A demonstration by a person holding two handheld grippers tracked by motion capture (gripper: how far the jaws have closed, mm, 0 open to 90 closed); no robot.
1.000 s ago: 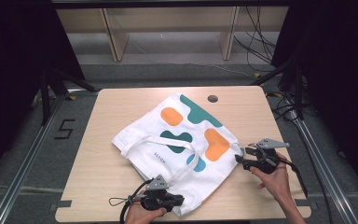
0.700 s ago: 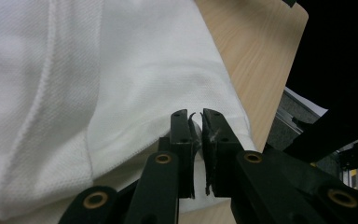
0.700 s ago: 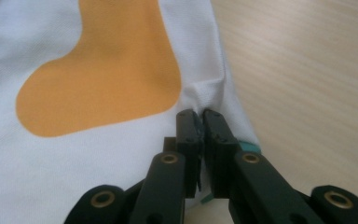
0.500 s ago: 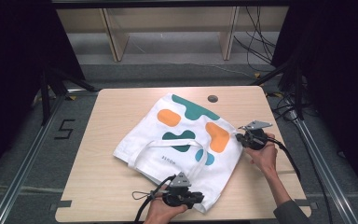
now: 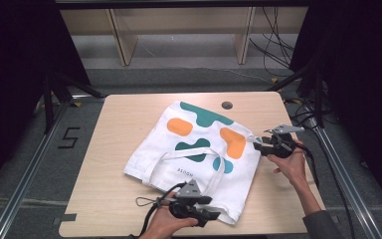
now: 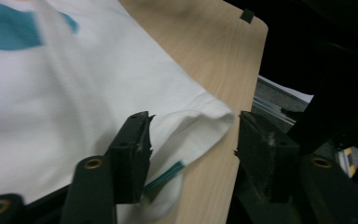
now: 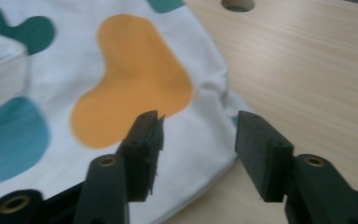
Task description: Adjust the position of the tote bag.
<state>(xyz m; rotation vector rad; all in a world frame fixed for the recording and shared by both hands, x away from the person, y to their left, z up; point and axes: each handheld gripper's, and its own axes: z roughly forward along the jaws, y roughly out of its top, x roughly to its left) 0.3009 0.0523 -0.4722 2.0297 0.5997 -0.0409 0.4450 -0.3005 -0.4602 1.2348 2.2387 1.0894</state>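
A white tote bag (image 5: 199,149) printed with teal and orange shapes lies flat on the wooden table (image 5: 124,129), its white handles (image 5: 165,158) resting on top. My left gripper (image 5: 212,215) is at the bag's near right corner. In the left gripper view it (image 6: 193,126) is open, with that folded corner (image 6: 205,116) between its jaws. My right gripper (image 5: 258,147) is at the bag's right edge. It (image 7: 198,123) is also open, its jaws astride the edge (image 7: 214,140) beside an orange patch (image 7: 130,88).
A round hole (image 5: 227,105) is cut into the table behind the bag. Bare wood lies left of the bag and along the front edge. Black cables (image 5: 323,164) run down the right side of the table, and metal rails flank it.
My left gripper has slid right along the front edge to the bag's near corner. My right gripper has moved away from me to the bag's right edge. The bag lies a little flatter.
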